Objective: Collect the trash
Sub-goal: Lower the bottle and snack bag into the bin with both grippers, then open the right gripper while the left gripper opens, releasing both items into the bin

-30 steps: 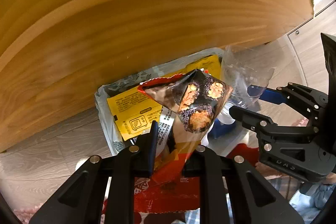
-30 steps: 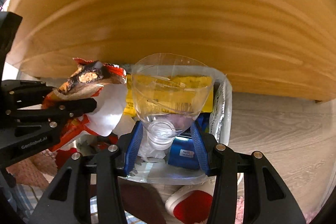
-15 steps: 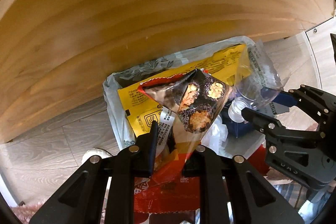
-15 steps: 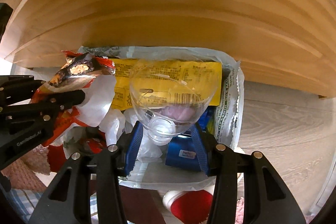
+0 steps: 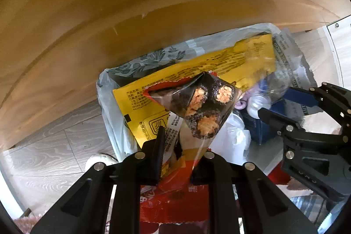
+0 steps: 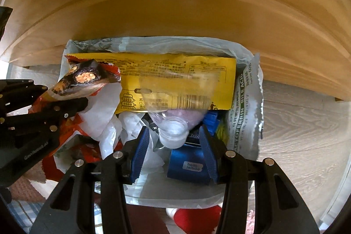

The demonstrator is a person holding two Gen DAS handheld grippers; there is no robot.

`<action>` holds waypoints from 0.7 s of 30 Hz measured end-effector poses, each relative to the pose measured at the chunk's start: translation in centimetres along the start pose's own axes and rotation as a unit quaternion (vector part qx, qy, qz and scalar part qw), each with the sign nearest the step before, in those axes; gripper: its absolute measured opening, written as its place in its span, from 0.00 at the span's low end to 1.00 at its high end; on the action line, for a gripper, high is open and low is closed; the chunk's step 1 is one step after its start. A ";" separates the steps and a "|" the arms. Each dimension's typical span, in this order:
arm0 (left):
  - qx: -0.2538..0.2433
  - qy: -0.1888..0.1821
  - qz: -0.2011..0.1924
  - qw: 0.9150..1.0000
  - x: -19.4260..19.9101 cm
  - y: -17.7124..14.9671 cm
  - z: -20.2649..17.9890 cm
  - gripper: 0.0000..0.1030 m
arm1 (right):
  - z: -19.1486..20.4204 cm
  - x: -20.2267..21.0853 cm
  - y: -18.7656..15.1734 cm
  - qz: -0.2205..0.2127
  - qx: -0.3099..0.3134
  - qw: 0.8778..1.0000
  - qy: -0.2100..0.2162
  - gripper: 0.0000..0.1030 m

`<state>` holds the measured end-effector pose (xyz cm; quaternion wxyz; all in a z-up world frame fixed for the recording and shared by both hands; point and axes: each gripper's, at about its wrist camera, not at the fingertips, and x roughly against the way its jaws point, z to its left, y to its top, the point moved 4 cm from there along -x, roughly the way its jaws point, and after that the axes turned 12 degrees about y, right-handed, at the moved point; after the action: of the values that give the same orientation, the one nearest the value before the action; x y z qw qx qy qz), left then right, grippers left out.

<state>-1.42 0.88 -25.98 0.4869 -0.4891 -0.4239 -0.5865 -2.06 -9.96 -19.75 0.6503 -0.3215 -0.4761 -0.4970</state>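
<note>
My left gripper (image 5: pixel 179 146) is shut on a red and orange snack wrapper (image 5: pixel 204 106) printed with dark filled rolls; the wrapper sticks out ahead of the black fingers. My right gripper (image 6: pixel 173 142), with blue pads, is shut on a clear plastic bottle (image 6: pixel 175 128), gripped near its neck, with its see-through body pointing down. Both hang side by side over a bin with a white liner bag (image 6: pixel 153 43). Each wrist view shows the other tool: the right gripper (image 5: pixel 285 106) with the bottle (image 5: pixel 274 82), and the left gripper (image 6: pixel 72 100) with the wrapper (image 6: pixel 83 78).
The bin holds a yellow packet (image 6: pixel 175 71), a silver pouch with green lettering (image 6: pixel 243 106), a blue box (image 6: pixel 188 166) and crumpled white plastic (image 6: pixel 103 120). A wooden tabletop edge (image 6: pixel 175 3) overhangs the bin's far side. Pale wood floor (image 6: pixel 296 124) lies around it.
Both grippers have sunk toward the bin with their loads still held. The bin and its contents look larger and nearer, and the table edge has slid upward in both views.
</note>
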 end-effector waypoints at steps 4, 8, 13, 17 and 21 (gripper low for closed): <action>0.006 -0.003 0.011 1.000 -0.8 0.2 0.2 0.15 | 0.3 0.1 0.1 0.002 0.005 1.000 -0.001 0.45; 0.006 -0.008 0.014 1.000 -1.3 0.7 0.2 0.17 | 0.7 0.2 -0.1 0.005 0.007 1.000 -0.005 0.45; 0.002 -0.005 0.012 1.000 -0.9 0.5 1.2 0.22 | 1.5 0.0 -0.2 0.008 0.011 1.000 -0.016 0.45; 0.007 -0.003 0.013 1.000 -0.8 0.5 0.8 0.29 | 1.4 -0.1 -0.2 0.005 0.002 1.000 -0.017 0.50; 0.012 -0.002 0.007 1.000 -0.5 0.6 1.1 0.37 | 1.6 0.4 -0.2 -0.003 -0.007 1.000 -0.011 0.56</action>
<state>-0.60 1.92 -26.32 0.4961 -0.4878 -0.4284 -0.5767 -2.68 -8.76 -18.86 0.6413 -0.3299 -0.4805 -0.4991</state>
